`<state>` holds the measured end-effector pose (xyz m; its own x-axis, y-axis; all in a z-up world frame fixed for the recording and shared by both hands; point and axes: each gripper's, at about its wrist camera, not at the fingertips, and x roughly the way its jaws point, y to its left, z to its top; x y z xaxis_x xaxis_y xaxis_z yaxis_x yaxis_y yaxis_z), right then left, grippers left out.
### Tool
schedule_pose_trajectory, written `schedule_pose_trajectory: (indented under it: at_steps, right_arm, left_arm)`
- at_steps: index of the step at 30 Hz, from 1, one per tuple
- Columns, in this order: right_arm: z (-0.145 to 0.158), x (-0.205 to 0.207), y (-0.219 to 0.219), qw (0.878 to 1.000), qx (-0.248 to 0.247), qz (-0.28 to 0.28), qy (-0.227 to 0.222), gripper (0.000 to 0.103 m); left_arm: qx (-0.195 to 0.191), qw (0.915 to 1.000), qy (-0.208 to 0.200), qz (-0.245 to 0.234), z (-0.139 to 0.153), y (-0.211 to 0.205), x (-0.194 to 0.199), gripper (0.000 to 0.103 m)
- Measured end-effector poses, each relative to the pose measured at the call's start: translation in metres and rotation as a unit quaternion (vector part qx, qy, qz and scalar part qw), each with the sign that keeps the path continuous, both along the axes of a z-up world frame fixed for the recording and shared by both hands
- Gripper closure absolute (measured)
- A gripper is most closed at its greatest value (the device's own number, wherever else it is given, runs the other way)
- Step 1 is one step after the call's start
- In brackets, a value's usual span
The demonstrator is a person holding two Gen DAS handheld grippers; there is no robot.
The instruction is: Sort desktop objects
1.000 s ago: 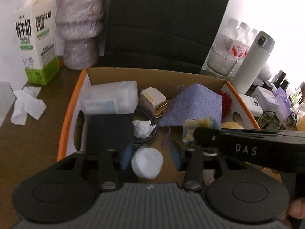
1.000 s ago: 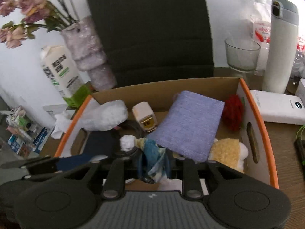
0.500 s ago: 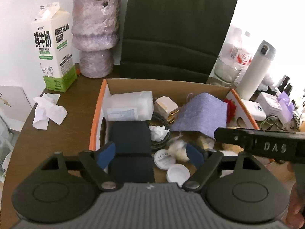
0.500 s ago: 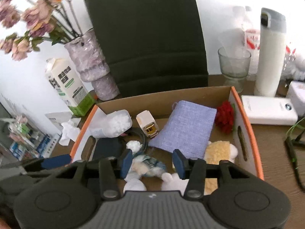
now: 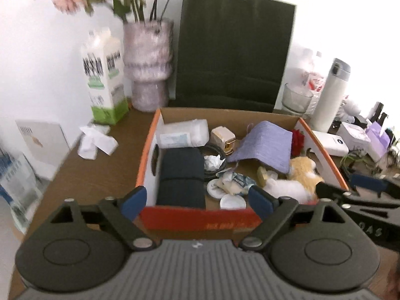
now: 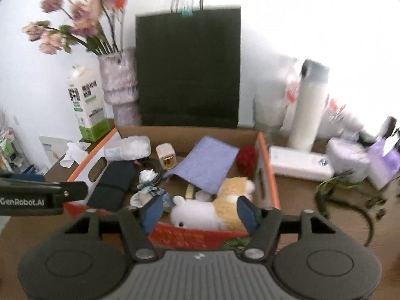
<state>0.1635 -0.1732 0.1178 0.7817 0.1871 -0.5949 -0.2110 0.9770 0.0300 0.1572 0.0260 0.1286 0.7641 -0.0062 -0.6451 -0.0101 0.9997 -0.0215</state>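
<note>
A cardboard box (image 5: pixel 147 150) with an orange rim holds a dark blue case (image 5: pixel 181 175), a purple cloth (image 5: pixel 265 147), a cream and white plush toy (image 5: pixel 297 175), a crumpled blue-white wrapper (image 5: pixel 236 181) and a white round lid (image 5: pixel 232 202). My left gripper (image 5: pixel 196 200) hovers before the box's near wall. Its jaws are opening and nothing is between them. My right gripper (image 6: pixel 199 211) hangs over the near wall (image 6: pixel 200 237), jaws also opening. The plush toy (image 6: pixel 207 212) lies beyond its pads, untouched. The wrapper (image 6: pixel 150 192) rests loose in the box.
Behind the box stand a milk carton (image 5: pixel 105 80), a vase (image 5: pixel 147 67) and a dark paper bag (image 5: pixel 232 50). Crumpled tissue (image 5: pixel 95 142) lies to the left. At the right are a white flask (image 5: pixel 330 92), a glass (image 5: pixel 296 98), a white power bank (image 6: pixel 300 165) and cables (image 6: pixel 350 192).
The left gripper let go of the white lid and the right let go of the wrapper; both now lie in the box. Both grippers opened and drew back and up.
</note>
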Motion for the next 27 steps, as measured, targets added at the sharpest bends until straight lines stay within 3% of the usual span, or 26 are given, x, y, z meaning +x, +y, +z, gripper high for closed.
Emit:
schedule_pose_trajectory:
  at_steps: [1,6,11,14,18,22,24,27]
  right_arm:
    - [0.000,-0.014,-0.002,1.000,0.001,-0.001,-0.017,0.029]
    - [-0.001,-0.078,-0.014,0.998,0.004,0.008,-0.059,0.027]
    - [-0.017,-0.148,-0.023,0.996,0.009,0.037,-0.076,0.013]
    - [-0.033,-0.194,-0.029,0.995,0.011,0.049,-0.083,0.013]
    - [-0.053,-0.250,-0.039,0.995,0.020,0.031,-0.092,0.013]
    - [-0.077,-0.313,-0.051,0.993,0.033,-0.004,-0.114,0.013]
    - [-0.087,-0.337,-0.051,0.992,0.020,0.008,-0.127,0.012]
    - [-0.095,-0.350,-0.045,0.991,-0.015,0.015,-0.132,0.011]
  left_arm:
    - [0.010,0.9997,-0.021,0.002,0.001,-0.004,-0.017,0.009]
    - [0.027,0.9957,-0.088,-0.009,0.004,-0.020,-0.091,0.003]
    - [0.039,0.9855,-0.165,-0.010,-0.004,-0.031,-0.175,0.000]
    - [0.017,0.9845,-0.174,-0.013,-0.017,-0.029,-0.217,0.000]
    - [-0.033,0.9882,-0.150,0.001,-0.049,-0.016,-0.267,0.000]
    - [0.018,0.9881,-0.153,0.009,-0.077,-0.013,-0.305,0.000]
    - [0.040,0.9848,-0.168,0.015,-0.088,-0.015,-0.323,0.000]
    - [0.024,0.9839,-0.175,0.028,-0.097,-0.012,-0.338,0.000]
